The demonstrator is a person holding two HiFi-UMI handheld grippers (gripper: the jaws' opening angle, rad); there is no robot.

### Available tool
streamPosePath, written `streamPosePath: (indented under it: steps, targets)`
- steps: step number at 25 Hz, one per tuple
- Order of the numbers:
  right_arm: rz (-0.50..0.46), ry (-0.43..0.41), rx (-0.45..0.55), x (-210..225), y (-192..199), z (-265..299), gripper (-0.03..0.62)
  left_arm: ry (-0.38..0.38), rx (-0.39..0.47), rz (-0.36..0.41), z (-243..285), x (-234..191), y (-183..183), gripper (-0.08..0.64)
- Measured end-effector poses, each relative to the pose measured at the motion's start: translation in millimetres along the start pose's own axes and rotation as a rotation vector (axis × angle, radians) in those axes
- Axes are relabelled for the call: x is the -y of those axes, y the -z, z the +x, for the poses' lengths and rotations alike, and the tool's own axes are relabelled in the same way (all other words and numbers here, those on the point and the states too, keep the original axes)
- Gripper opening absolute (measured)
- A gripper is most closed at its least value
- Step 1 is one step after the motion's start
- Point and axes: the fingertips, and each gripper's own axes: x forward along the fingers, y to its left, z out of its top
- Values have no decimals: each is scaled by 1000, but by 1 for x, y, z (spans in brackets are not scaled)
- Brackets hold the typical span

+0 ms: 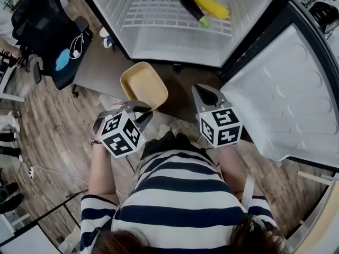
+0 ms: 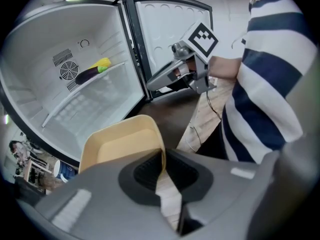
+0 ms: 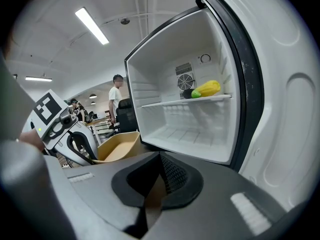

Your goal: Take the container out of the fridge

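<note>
The beige container [image 1: 144,84] hangs outside the fridge [image 1: 175,41], low in front of its open compartment. My left gripper [image 1: 139,110] is shut on the container's near rim; in the left gripper view the container's wall [image 2: 120,144] runs between the pads of that gripper [image 2: 162,171]. My right gripper [image 1: 204,91] is to the right of the container, apart from it, jaws together and holding nothing. The right gripper view shows this gripper [image 3: 152,184] shut, the container [image 3: 117,146] at its left and the left gripper [image 3: 82,149] on it.
An eggplant [image 1: 192,8] and a yellow corn cob [image 1: 212,4] lie on the fridge's wire shelf. The open fridge door [image 1: 286,99] stands at the right. A black office chair [image 1: 53,36] and a cup [image 1: 107,41] are at the left. A person [image 3: 117,96] stands in the background.
</note>
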Motion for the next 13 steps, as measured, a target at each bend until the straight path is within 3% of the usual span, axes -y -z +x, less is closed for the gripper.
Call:
streamPosePath:
  steps: [13]
  targets:
    - [3, 6, 0, -1, 1, 4, -6, 15, 2, -13, 4, -1, 6, 0]
